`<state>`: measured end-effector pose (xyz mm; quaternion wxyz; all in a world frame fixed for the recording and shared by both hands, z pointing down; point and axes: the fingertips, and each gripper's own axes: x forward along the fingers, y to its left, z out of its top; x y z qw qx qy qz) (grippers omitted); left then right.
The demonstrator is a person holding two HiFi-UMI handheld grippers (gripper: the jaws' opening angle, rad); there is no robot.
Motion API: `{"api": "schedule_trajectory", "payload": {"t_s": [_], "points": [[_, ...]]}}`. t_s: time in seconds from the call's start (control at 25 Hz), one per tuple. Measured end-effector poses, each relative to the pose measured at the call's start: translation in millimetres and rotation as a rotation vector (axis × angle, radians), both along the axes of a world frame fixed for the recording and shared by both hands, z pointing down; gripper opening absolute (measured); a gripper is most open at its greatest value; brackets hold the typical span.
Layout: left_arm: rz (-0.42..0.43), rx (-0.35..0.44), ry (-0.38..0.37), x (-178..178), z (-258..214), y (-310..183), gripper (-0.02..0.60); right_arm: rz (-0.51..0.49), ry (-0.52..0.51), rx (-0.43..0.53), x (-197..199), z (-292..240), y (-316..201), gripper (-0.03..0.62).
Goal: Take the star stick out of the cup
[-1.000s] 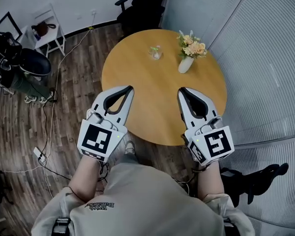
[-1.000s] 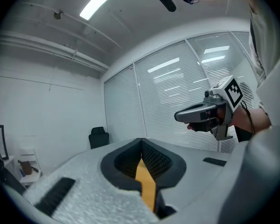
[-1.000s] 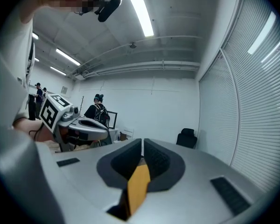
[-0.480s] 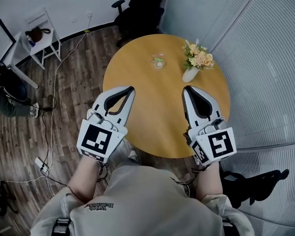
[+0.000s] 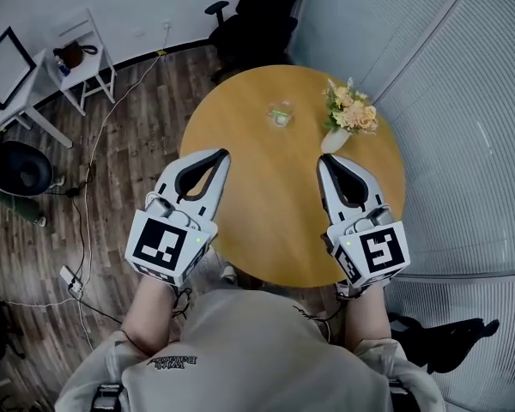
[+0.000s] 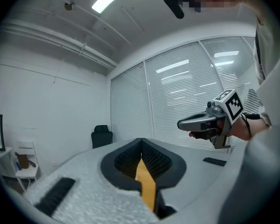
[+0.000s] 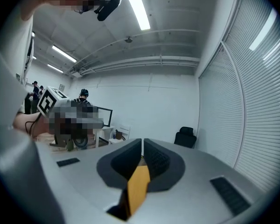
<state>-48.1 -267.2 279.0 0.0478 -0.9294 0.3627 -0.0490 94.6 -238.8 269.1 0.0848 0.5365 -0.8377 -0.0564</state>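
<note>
A small clear cup (image 5: 280, 115) holding a greenish stick stands on the far part of the round wooden table (image 5: 257, 221); the stick's star is too small to make out. My left gripper (image 5: 224, 154) (image 6: 141, 141) hovers over the table's left side, shut and empty. On the right, my right gripper (image 5: 319, 159) (image 7: 142, 143) is also shut with nothing in it. Both point level toward the far side, well short of the cup. The left gripper view shows the right gripper (image 6: 200, 122) from the side. Neither gripper view shows the cup.
A white vase (image 5: 333, 139) of flowers stands just right of the cup, ahead of my right gripper. A black office chair (image 5: 257, 15) sits behind the table. A white side table (image 5: 77, 58), cables (image 5: 86, 213) on the wood floor and a blinds wall (image 5: 463, 144) surround it.
Both grippers have advanced further over the table, still shut and empty. The table's near edge now lies lower in the head view. A dark figure at the left has left the view.
</note>
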Motion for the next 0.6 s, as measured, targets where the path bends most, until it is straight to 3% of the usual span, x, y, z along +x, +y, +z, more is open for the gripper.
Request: {"api": "schedule_trajectory", "payload": {"t_s": [0.24,0.6], "points": [[-0.020,-0.013,-0.007,10,-1,3,0.023,-0.018,-0.007,-0.010,13,5,-11,0.037],[-0.009,-0.007,-0.031,34,6,-27,0.023,0.012,0.074,0.003,41,6,-59,0.038]]}}
